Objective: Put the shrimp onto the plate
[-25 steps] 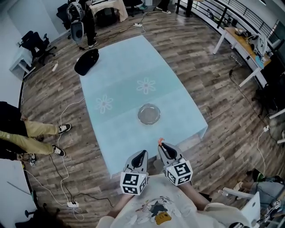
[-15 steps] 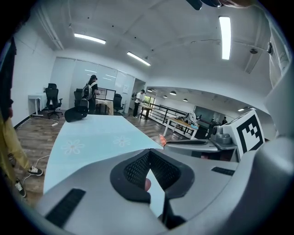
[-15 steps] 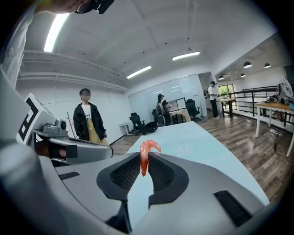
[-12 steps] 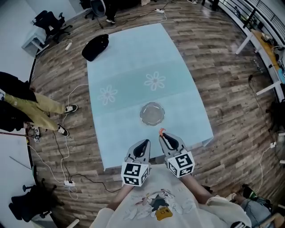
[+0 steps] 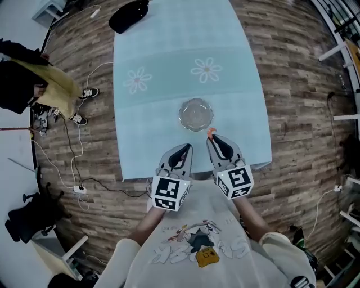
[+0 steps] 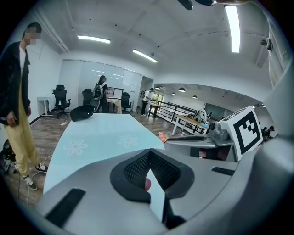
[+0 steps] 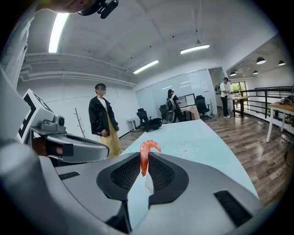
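A: How far along is the task judged to be?

B: About midway. From the left: the left tongs point(image 6: 148, 152) are pressed together at the tips with nothing gripped, and are held at the near edge of the pale blue cloth-covered worktop point(image 5: 169, 73). The round clear glass plate point(image 5: 196, 114) is seen empty on the near half of the worktop. The curled orange shrimp point(image 7: 149, 146) is pinched upright in the right tongs point(image 5: 214, 139). It is raised off the worktop, just beside the plate's near right rim and not on it.

A: What is done, and what is left?

B: The pick-up is counted as done. The carry over the plate, the lowering and the release are judged left.

A: Counts?

B: One bystander in yellow trousers point(image 5: 53, 84) is counted left of the worktop, and others are made out far back. Two tongs, one plate and one shrimp are counted. Two white flower prints point(image 5: 206, 70) are seen on the cloth. One black bag point(image 5: 129, 9) is noted at the far end.
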`<action>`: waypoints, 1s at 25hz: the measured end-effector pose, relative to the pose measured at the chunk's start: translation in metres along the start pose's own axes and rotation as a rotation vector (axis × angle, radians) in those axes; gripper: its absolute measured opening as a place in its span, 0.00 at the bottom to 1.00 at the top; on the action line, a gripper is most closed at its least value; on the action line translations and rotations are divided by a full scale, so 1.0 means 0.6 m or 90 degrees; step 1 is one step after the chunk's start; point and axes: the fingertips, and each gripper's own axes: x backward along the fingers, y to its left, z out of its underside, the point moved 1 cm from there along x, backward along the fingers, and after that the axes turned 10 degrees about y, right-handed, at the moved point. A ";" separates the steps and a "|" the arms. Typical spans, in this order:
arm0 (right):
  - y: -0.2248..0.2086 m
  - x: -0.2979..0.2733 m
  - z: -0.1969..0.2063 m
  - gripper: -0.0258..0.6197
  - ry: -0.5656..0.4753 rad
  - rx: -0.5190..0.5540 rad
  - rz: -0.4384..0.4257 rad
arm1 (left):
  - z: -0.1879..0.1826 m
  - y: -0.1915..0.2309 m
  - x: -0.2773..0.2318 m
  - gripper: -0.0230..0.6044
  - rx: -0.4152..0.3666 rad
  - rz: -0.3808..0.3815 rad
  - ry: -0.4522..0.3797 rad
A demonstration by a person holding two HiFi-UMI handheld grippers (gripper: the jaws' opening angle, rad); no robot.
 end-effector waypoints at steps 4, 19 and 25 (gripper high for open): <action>-0.006 -0.037 -0.007 0.15 0.003 0.017 0.004 | -0.001 0.027 -0.027 0.05 0.007 0.001 -0.008; -0.006 -0.096 0.048 0.15 0.078 0.046 0.014 | 0.043 0.067 -0.072 0.05 0.022 0.043 0.027; -0.025 -0.129 0.074 0.15 0.099 0.041 0.025 | 0.067 0.079 -0.102 0.05 0.027 0.049 0.044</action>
